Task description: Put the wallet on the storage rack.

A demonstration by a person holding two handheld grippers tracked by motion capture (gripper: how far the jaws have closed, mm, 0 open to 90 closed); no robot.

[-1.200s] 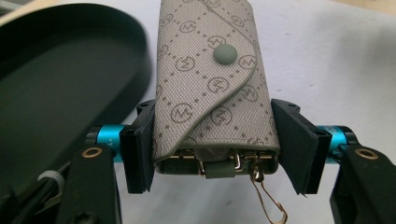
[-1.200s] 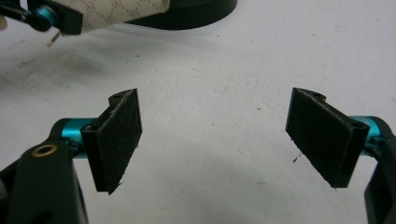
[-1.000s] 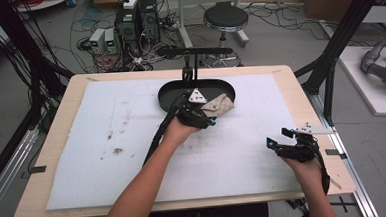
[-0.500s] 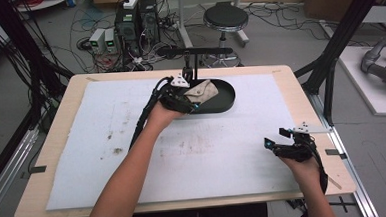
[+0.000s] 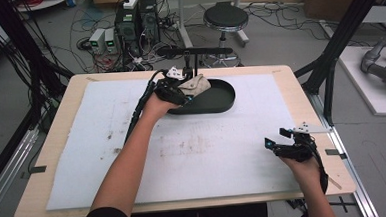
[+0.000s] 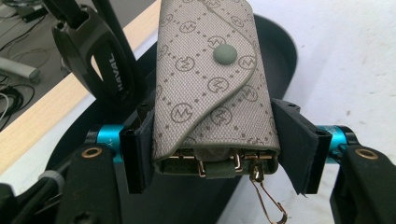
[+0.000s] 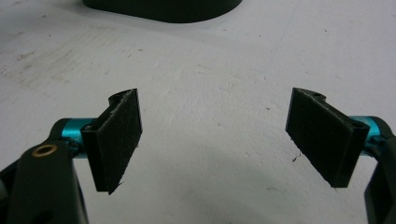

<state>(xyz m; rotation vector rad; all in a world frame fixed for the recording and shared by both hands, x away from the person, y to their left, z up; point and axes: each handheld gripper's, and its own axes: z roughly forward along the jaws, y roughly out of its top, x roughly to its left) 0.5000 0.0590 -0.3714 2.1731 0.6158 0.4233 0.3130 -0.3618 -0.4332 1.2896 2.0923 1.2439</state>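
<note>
Pouch (image 6: 212, 88) clamped in left tool (image 6: 212, 154) hangs over tray's (image 5: 220, 99) left rim.

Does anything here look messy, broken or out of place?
Mostly tidy. The white mat has brownish smudges across its middle and left side. A gold clasp dangles loose from the open end of the key pouch, which the left gripper holds over the black tray.

Key pouch (image 6: 210, 88): far end cut off by the left gripper view's top edge; sides covered by the pads.
Black tray (image 5: 215, 100): near-left rim hidden behind the left gripper (image 5: 177, 92).
Gold clasp (image 6: 268, 198): tip cut off at the bottom edge.
</note>
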